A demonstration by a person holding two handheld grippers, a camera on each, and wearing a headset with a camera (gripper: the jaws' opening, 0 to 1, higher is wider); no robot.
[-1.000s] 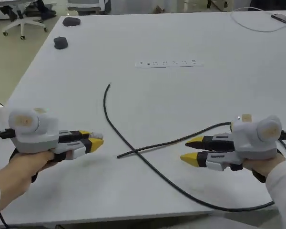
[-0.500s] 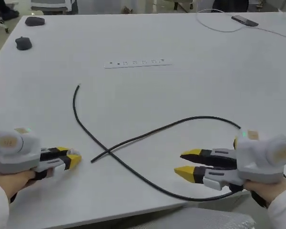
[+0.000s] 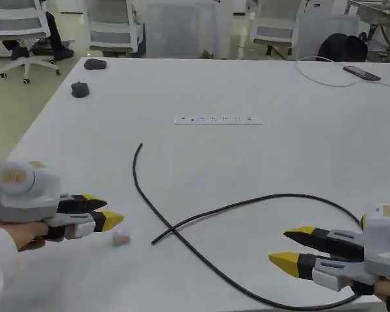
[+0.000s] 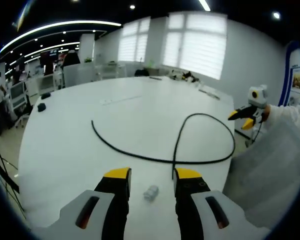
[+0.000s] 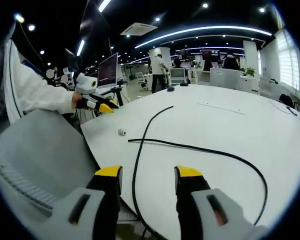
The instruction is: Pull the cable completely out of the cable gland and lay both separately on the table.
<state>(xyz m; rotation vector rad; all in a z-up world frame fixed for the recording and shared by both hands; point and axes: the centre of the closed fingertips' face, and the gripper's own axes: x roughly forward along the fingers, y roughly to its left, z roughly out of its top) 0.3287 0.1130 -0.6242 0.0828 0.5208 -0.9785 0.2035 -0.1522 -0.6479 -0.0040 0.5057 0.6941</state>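
The cable was laid in a crossed loop on the table, toward its near edge. The cable gland was seen apart from it, nearer the left edge, just beside the left tool, whose jaws were held apart and empty. The right tool was likewise spread, and nothing was held in it.

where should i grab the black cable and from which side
I'd take the black cable on the single run between its far free end and the crossing, coming straight down with the jaws across it. It lies thin and flat on the table, and at the crossing two strands overlap. The left gripper sits closest.
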